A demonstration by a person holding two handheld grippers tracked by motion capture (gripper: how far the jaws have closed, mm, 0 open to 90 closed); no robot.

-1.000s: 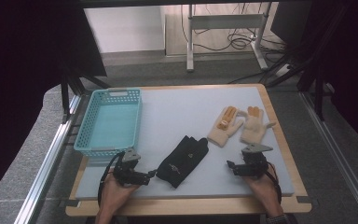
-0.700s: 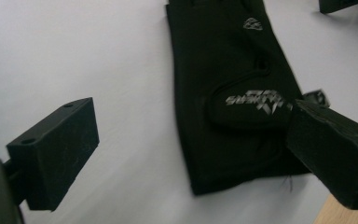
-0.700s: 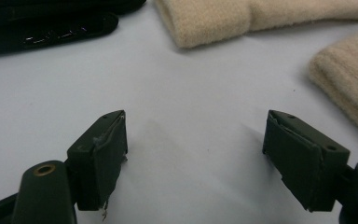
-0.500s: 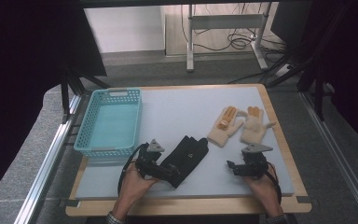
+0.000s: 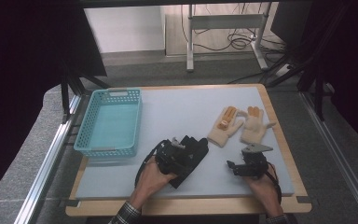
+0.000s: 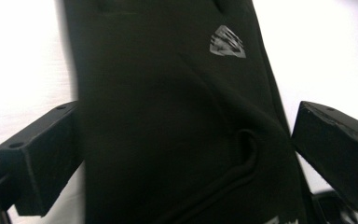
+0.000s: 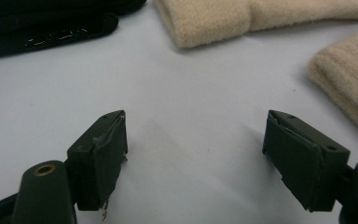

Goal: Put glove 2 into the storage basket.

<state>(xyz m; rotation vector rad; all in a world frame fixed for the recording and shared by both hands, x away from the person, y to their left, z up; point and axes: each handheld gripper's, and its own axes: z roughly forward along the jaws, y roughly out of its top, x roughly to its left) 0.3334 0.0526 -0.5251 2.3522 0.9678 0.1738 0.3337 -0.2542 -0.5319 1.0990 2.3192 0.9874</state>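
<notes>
Two tongs work at the counter. Left tongs are spread wide over the black glove, which lies between the jaws near the counter's front, not pinched; the jaws have just been opening. A grey shield logo marks the glove, and pale lettering on its cuff is too blurred to read. Right tongs are spread over bare counter, with open room up to the tan gloves. A blue basket sits by the left edge
</notes>
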